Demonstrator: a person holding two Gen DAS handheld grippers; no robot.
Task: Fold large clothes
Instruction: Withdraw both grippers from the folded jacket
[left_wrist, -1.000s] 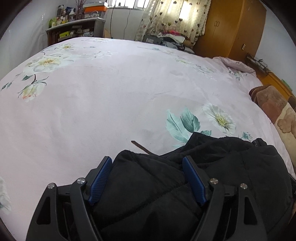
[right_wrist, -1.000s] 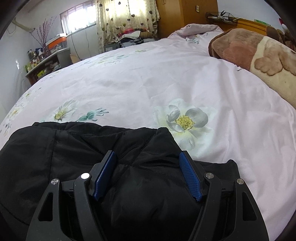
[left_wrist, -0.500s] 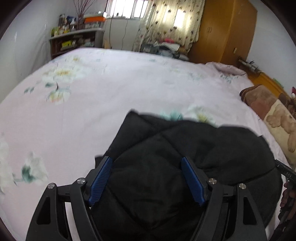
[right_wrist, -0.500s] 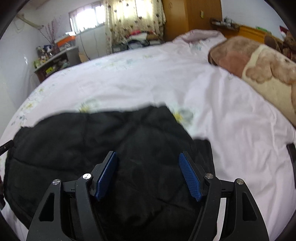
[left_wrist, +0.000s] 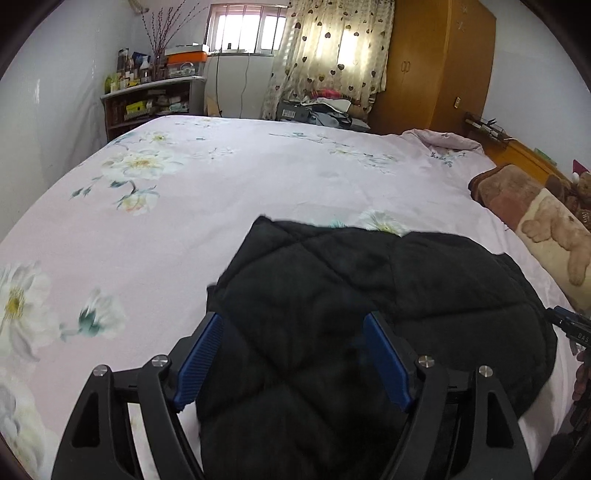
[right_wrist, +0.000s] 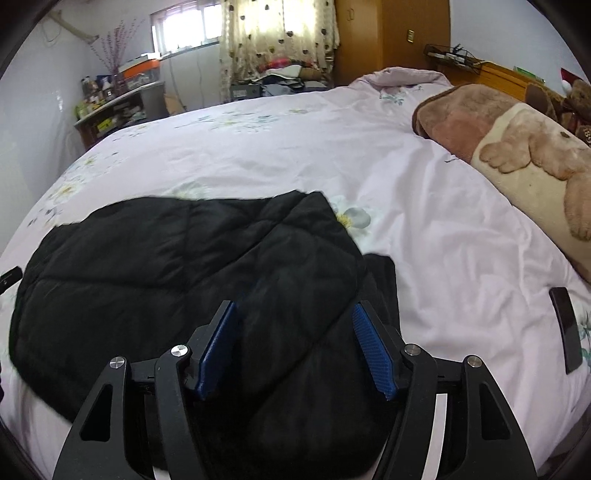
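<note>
A large black quilted jacket (left_wrist: 369, 295) lies on the pink floral bed sheet (left_wrist: 184, 206); it also shows in the right wrist view (right_wrist: 166, 258). My left gripper (left_wrist: 293, 358) is open, its blue pads wide apart over the jacket's near left part. My right gripper (right_wrist: 295, 347) is open over the jacket's near right edge. Neither holds fabric. The jacket's near end is hidden under both grippers. The right gripper's tip (left_wrist: 569, 326) peeks in at the left view's right edge.
A brown bear-print blanket (right_wrist: 517, 147) lies along the bed's right side. A dark flat object (right_wrist: 567, 330) rests on the sheet at right. A wooden wardrobe (left_wrist: 432, 62), a cluttered shelf (left_wrist: 147, 96) and a curtained window (left_wrist: 325, 48) stand beyond the bed.
Both grippers have lifted and pulled back from the jacket, so more of it and of the room shows. The jacket now lies spread flatter on the sheet.
</note>
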